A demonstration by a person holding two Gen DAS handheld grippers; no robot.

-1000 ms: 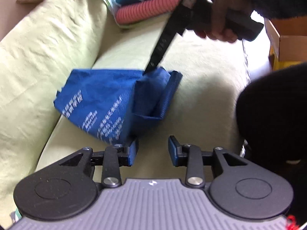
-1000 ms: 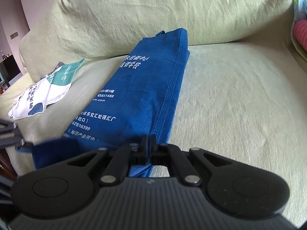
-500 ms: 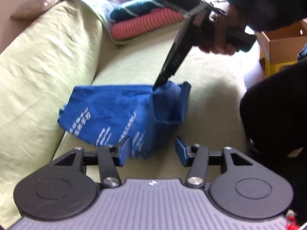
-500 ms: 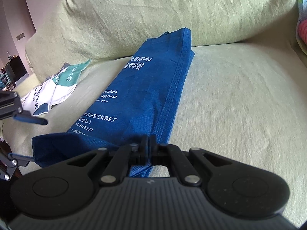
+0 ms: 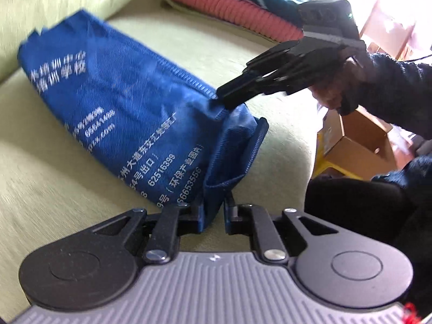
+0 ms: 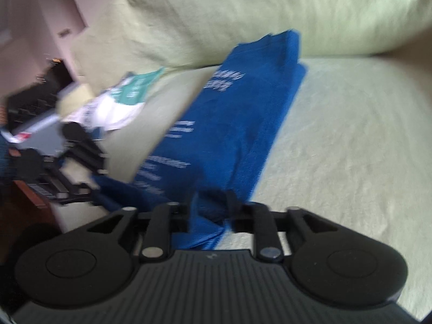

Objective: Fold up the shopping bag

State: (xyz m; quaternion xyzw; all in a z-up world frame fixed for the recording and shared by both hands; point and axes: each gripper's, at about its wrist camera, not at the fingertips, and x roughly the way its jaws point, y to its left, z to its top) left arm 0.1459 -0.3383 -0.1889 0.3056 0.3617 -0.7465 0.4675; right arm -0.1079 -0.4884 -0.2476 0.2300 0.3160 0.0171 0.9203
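Blue shopping bag (image 5: 113,113) lies flat on the sofa seat (image 5: 48,178), long axis running from the backrest cushion (image 6: 243,8) toward the seat's front edge. Near end is bunched and partly lifted at the front edge.

Left gripper (image 5: 213,216): jaws have just been closing, now narrow, with a doubled fold of the bag's near corner between them. Cloth touches the left pad; a sliver of gap shows at the right pad, so the pinch looks loose at best.

Right gripper (image 6: 210,213): jaws have just been opening, now partly apart. The bag's side edge sits between the pads, not pressed. Seen from the left camera, its tips (image 5: 229,97) rest at the stitched hem.

Both views smeared by motion; fine contact is hard to read.

Risks, as judged:
- Right side has let go while the left pinch is not firm. For this instant the near end may be held by nothing, and the lifted cloth could slump back and undo the crease.
- Left gripper has a bunched wad, not a clean edge. Pulling from there would likely drag the fold crooked or draw up only one layer.
- Near end sits close to the seat's front edge; a slip could send it over the edge.
- Soft seat gives little to press against, so a crease may spring open.

White and green bag (image 6: 121,100) lies farther along the seat, well apart.
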